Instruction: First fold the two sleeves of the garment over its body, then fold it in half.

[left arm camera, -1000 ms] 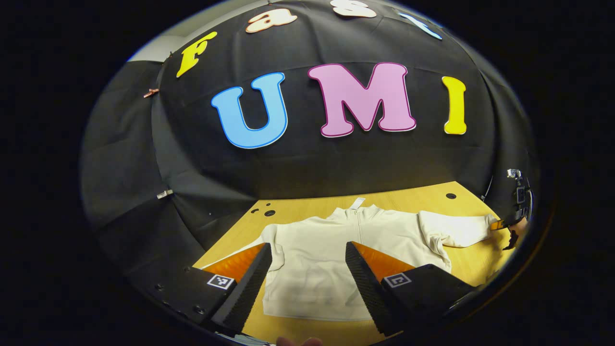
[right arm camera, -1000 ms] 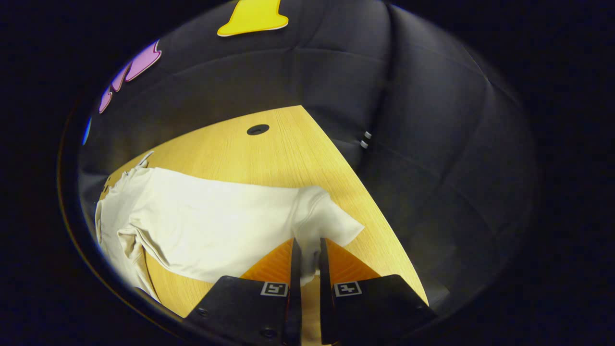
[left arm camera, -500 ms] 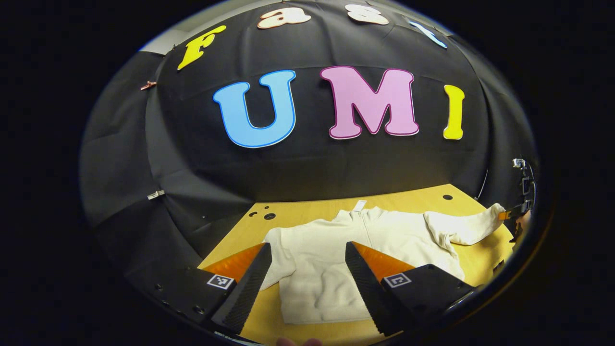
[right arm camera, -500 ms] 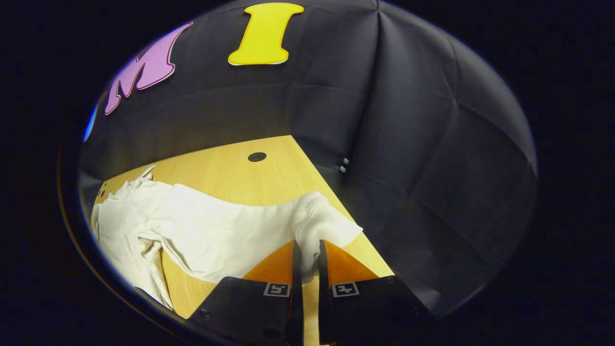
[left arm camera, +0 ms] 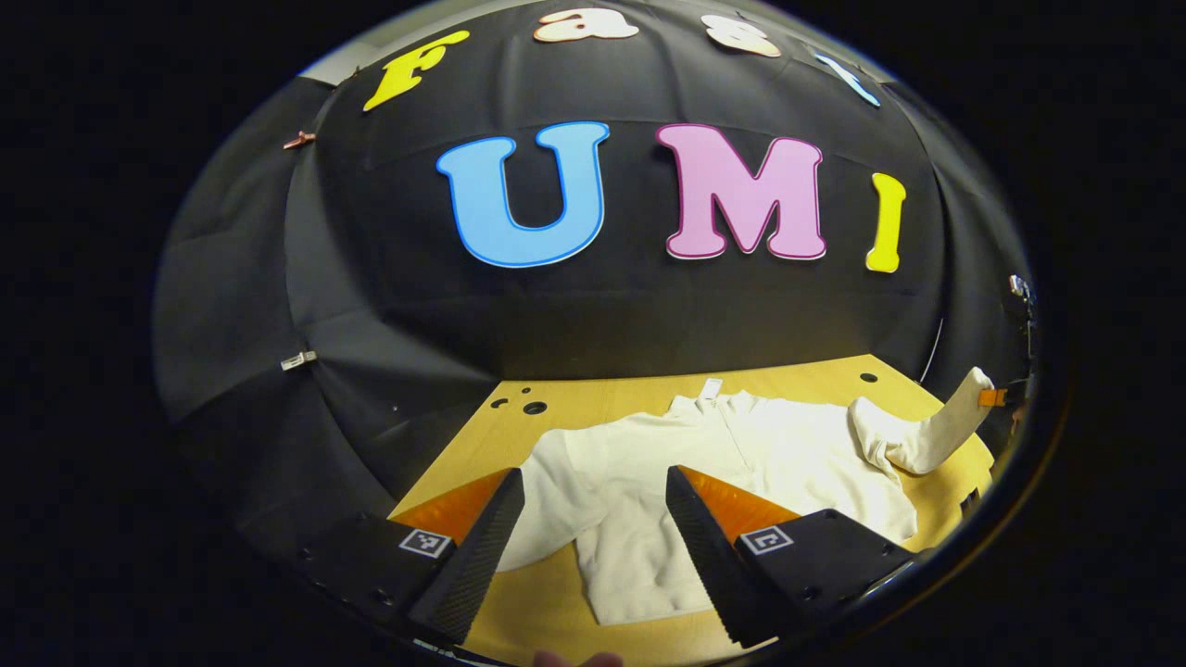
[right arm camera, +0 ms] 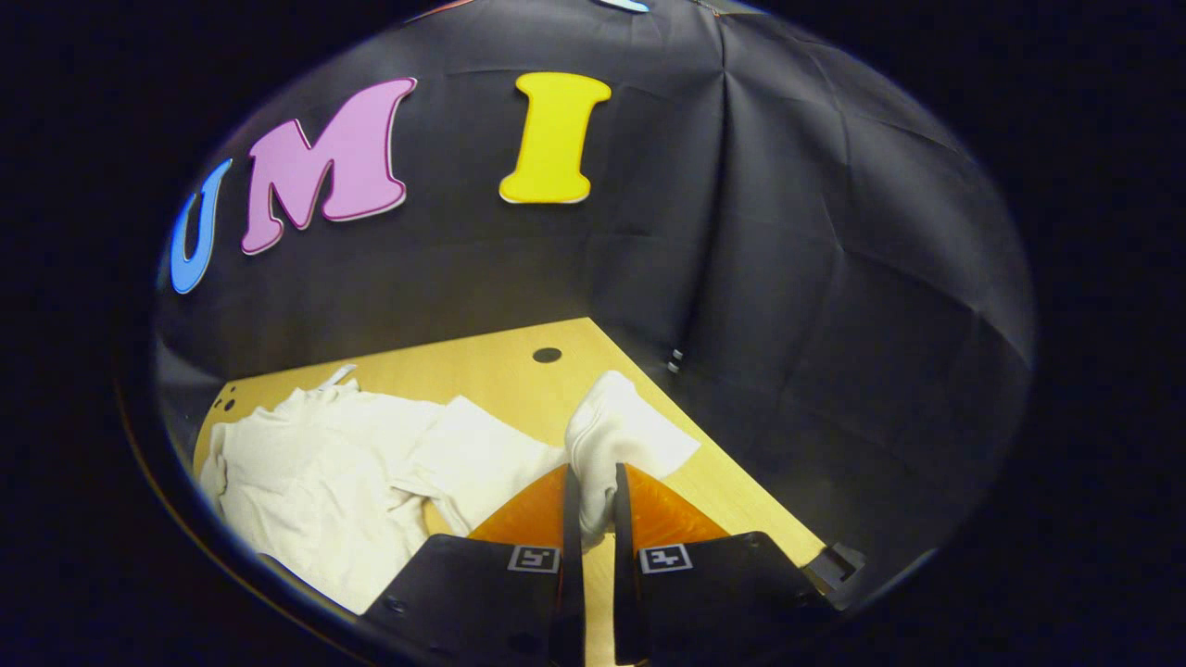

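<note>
Garment: cream zip-neck sweatshirt (left arm camera: 723, 463) lay flat on the wooden table (left arm camera: 556, 408).
Right gripper (right arm camera: 593, 505): clamped on the sleeve cuff (right arm camera: 616, 435), raised.
Left gripper (left arm camera: 593, 519): jaws apart, empty.
Advice: carry cuff across the body, lower flat.

1. One cream garment (left arm camera: 741, 463) lies on the table.
2. Two sleeves: one sleeve (left arm camera: 936, 431) raised off the surface at the far side, the other sleeve (left arm camera: 556, 519) lying flat near the left gripper.
3. One table (left arm camera: 574, 408) of light wood.
4. Two grippers: the left gripper (left arm camera: 593, 533) and the right gripper (right arm camera: 593, 519).
5. One white tag (left arm camera: 712, 386) at the collar.
</note>
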The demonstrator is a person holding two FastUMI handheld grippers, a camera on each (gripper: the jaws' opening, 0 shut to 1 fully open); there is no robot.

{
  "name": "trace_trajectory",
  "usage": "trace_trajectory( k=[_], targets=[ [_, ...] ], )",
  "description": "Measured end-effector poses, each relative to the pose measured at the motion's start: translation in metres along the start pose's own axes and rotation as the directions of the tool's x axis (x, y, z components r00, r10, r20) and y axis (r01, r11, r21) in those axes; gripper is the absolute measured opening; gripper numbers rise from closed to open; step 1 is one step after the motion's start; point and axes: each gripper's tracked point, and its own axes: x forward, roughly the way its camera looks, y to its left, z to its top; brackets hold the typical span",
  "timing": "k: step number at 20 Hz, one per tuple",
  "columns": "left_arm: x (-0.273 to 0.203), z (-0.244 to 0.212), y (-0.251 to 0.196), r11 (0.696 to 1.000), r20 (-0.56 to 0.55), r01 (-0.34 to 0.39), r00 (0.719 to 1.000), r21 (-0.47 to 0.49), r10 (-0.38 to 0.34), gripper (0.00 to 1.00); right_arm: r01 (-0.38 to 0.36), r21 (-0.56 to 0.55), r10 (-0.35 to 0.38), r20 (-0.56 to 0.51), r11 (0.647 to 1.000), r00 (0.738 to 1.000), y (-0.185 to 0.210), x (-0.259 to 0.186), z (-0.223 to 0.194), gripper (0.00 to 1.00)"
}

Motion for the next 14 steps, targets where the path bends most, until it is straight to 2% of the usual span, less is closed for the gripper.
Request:
trace_trajectory(
  k=[4,7,14],
  targets=[
    [0.003,-0.005,0.036,1.0,-0.001,-0.016,1.0,-0.011,0.016,0.97,-0.049,0.038,0.047,0.049,0.998,0.998,0.058,-0.023,0.021,0.16],
    [0.009,-0.008,0.061,0.999,-0.004,-0.028,1.0,-0.02,0.028,0.97,-0.112,0.037,0.11,0.068,0.993,0.992,0.108,-0.034,0.032,0.16],
    [0.02,-0.024,0.111,0.996,-0.017,-0.068,0.998,-0.057,0.067,0.97,-0.262,0.007,0.261,0.094,0.965,0.961,0.221,-0.046,0.047,0.17]
  ],
)
